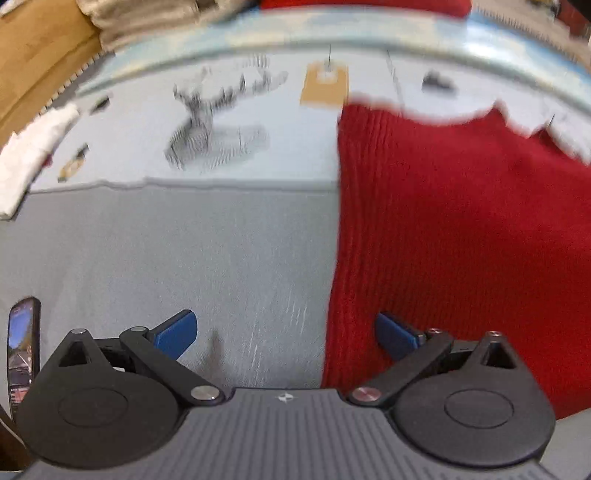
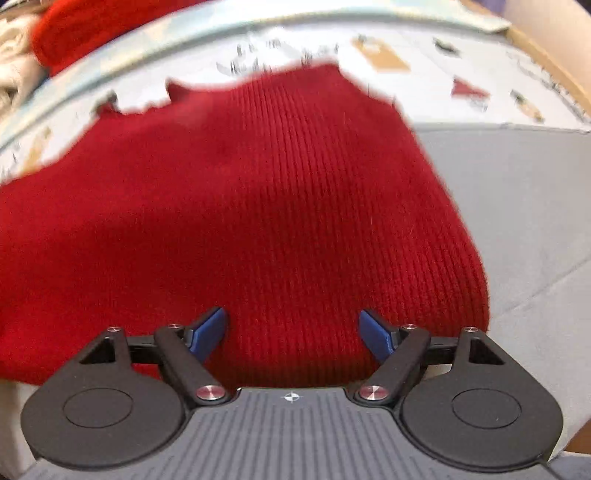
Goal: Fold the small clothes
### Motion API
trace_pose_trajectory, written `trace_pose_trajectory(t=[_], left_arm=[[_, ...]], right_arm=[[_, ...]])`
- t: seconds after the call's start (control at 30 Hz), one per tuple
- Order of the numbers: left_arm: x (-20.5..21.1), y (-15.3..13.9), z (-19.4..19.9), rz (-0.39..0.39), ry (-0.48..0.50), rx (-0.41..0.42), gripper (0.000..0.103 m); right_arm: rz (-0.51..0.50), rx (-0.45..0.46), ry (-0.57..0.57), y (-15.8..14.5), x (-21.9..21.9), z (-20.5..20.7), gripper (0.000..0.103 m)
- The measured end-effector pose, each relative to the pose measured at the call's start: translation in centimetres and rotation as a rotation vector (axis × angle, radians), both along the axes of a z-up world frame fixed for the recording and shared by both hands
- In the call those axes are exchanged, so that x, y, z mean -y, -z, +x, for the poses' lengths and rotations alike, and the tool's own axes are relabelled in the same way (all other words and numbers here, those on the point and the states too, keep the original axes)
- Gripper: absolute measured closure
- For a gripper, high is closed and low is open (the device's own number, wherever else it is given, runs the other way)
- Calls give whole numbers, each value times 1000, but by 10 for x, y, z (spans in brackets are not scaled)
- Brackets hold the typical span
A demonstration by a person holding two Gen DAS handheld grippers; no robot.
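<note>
The red knit (image 2: 258, 206) lies flat on a grey cloth (image 1: 166, 258). In the right wrist view it fills the space ahead of the right gripper (image 2: 293, 334), whose blue fingers (image 2: 208, 332) are spread wide with the knit lying between and beyond them, not pinched. In the left wrist view the knit (image 1: 461, 240) lies to the right; the left gripper (image 1: 286, 334) straddles its left edge, fingers spread, one over the grey cloth, the other over the knit. Beyond the grey cloth is a white printed sheet (image 1: 221, 122) with a deer drawing. A phone (image 1: 23, 350) stands at the left. More red fabric (image 2: 92, 26) and cream fabric (image 2: 14, 59) lie behind the sheet.
</note>
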State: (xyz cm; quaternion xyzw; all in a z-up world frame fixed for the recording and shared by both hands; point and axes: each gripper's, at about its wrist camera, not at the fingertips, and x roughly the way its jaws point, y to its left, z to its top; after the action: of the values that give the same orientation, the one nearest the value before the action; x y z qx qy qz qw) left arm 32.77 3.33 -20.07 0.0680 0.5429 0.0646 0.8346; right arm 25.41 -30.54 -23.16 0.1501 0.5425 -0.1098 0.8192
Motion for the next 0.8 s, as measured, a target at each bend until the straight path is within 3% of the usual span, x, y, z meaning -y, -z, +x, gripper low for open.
trace_pose_trajectory(t=[0.07, 0.27, 0.37, 0.47, 0.8], left_arm=[[-5, 3, 3, -34, -19, -11, 0], [-16, -15, -5, -55, -55, 26, 0], [-16, -3, -3, -30, -58, 5, 0], [-25, 2, -2, -85, -107, -5, 0], [-26, -43, -27, -127, -137, 40, 0]], right_arm=[[-13, 12, -2, 2, -3, 2, 16], [33, 98, 55, -26, 6, -9, 18], [-8, 52, 65, -12, 18, -16, 18], [-12, 45, 43, 1, 22, -24, 18], [123, 169, 255, -52, 56, -56, 18]])
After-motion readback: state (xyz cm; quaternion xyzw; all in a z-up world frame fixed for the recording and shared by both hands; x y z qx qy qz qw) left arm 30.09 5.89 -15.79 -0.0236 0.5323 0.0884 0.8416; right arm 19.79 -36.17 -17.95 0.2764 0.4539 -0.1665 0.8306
